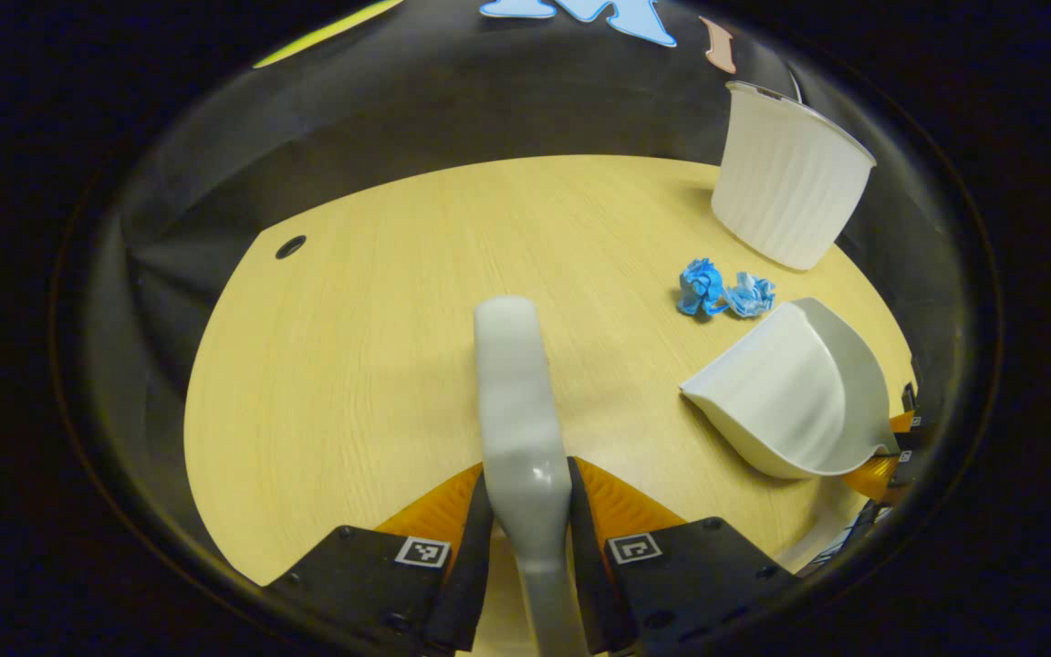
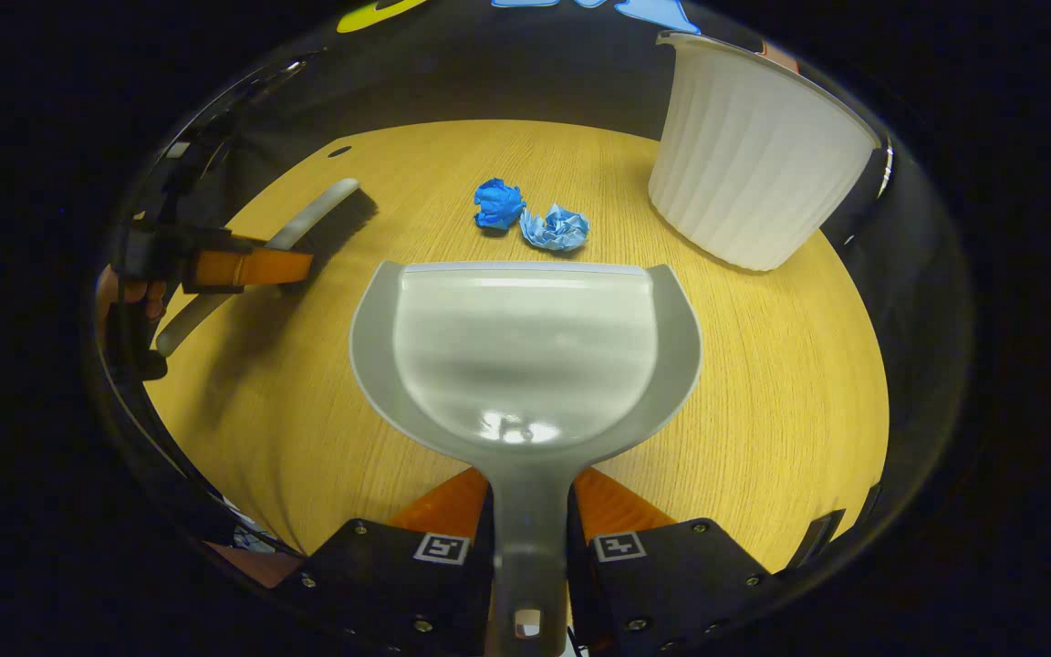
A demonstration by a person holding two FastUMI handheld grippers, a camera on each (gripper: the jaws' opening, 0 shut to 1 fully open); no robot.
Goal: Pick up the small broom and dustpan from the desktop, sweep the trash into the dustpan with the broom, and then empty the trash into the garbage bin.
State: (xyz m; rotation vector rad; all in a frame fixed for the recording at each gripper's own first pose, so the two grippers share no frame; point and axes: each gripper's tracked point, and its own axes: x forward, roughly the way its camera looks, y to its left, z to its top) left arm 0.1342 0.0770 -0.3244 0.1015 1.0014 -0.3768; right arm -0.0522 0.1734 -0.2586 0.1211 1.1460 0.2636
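Over the wooden desktop (image 2: 763,383), the right gripper (image 2: 530,538) clamps the dustpan (image 2: 525,356) by its handle, mouth pointing at two blue paper wads (image 2: 530,217) beside the white bin (image 2: 754,155), while the left gripper (image 1: 530,529) grips the broom (image 1: 516,401), its length running straight ahead.

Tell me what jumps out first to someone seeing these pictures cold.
Two crumpled blue paper balls stand out on the wooden desktop, just beyond the front edge of the grey dustpan, whose handle the right gripper clamps. A ribbed white garbage bin stands behind them to the right. The left gripper clamps the broom.
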